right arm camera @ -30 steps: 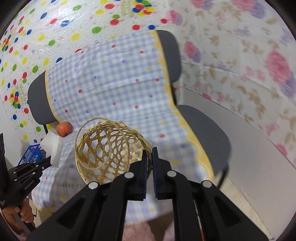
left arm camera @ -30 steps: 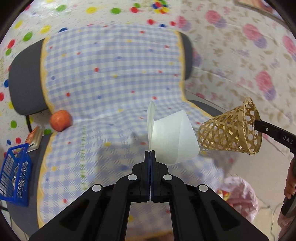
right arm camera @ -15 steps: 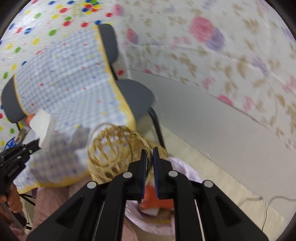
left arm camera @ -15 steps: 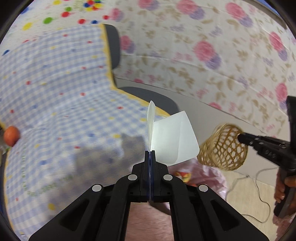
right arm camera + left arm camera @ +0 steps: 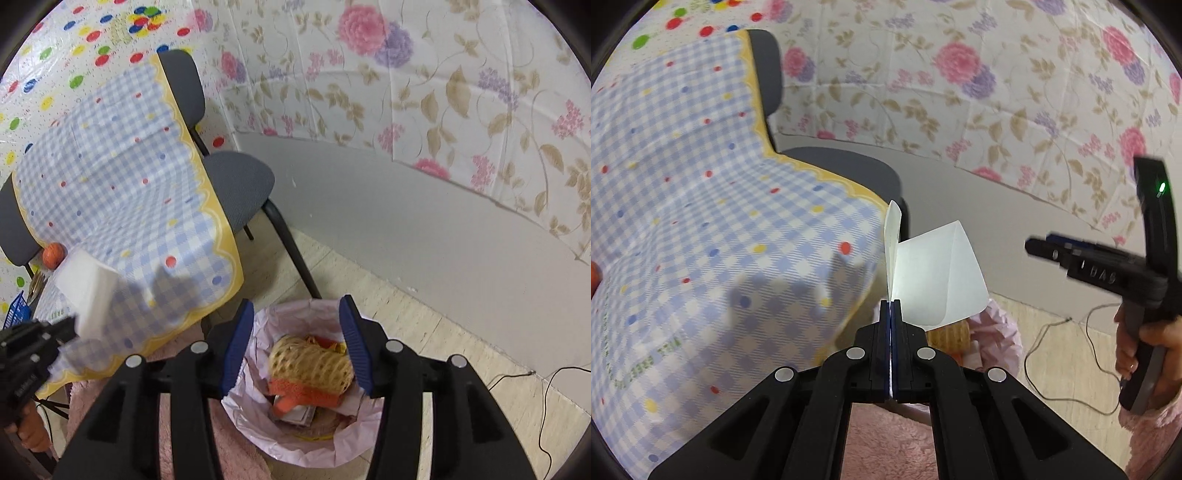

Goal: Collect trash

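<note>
Woven basket [image 5: 310, 363] motion-blurred, blue crate [image 5: 16, 309] cut by left edge

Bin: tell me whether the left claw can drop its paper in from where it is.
Probably yes. The left claw, shut on the paper, sits just beside the bin; the right claw, open above it, may need to clear.

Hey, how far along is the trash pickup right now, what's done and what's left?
Done: the woven bamboo basket lies in the pink-lined trash bin, below the right hand-held gripper, whose jaws have just been opening and hold nothing. In hand: the left hand-held gripper pinches a folded white paper sheet. Left: dropping that paper into the bin.
</note>
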Demonstrator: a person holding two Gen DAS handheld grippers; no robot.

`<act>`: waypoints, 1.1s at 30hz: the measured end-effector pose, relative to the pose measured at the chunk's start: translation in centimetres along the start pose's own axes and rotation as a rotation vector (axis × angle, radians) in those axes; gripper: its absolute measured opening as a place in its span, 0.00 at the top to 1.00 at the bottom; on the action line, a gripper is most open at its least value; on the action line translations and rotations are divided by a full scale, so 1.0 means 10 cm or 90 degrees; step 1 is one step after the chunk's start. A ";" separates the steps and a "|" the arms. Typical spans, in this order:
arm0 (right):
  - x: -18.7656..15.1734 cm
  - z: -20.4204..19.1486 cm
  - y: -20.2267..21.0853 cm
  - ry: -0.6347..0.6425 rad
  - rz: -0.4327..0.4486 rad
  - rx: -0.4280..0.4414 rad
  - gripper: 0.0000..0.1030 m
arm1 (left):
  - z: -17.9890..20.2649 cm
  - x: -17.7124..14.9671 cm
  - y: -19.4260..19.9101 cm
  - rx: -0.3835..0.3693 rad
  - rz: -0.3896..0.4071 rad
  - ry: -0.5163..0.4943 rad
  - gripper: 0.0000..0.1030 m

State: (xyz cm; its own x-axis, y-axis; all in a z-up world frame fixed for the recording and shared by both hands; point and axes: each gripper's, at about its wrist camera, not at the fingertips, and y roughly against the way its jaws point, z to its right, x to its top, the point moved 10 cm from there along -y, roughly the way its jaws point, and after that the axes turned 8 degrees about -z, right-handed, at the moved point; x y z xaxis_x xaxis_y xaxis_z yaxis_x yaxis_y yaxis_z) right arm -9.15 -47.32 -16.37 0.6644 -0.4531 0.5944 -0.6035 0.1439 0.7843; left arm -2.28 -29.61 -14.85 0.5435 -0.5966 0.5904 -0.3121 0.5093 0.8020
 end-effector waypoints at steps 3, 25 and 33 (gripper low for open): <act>0.04 0.07 0.09 -0.009 0.014 0.008 0.52 | 0.17 0.01 -0.08 -0.011 -0.011 -0.025 1.00; 0.09 0.09 0.40 -0.021 0.053 0.038 0.05 | 0.22 0.05 -0.11 0.002 -0.016 -0.006 0.14; 0.17 -0.54 0.47 0.054 0.052 0.071 0.06 | -0.42 -0.07 0.41 0.109 0.001 0.074 0.13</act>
State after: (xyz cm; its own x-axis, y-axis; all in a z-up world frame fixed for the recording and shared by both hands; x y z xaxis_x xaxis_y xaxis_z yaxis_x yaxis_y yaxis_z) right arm -8.51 -42.65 -10.70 0.6432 -0.3675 0.6718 -0.6990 0.0765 0.7111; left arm -0.66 -24.47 -12.39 0.6257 -0.5156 0.5853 -0.4356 0.3915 0.8105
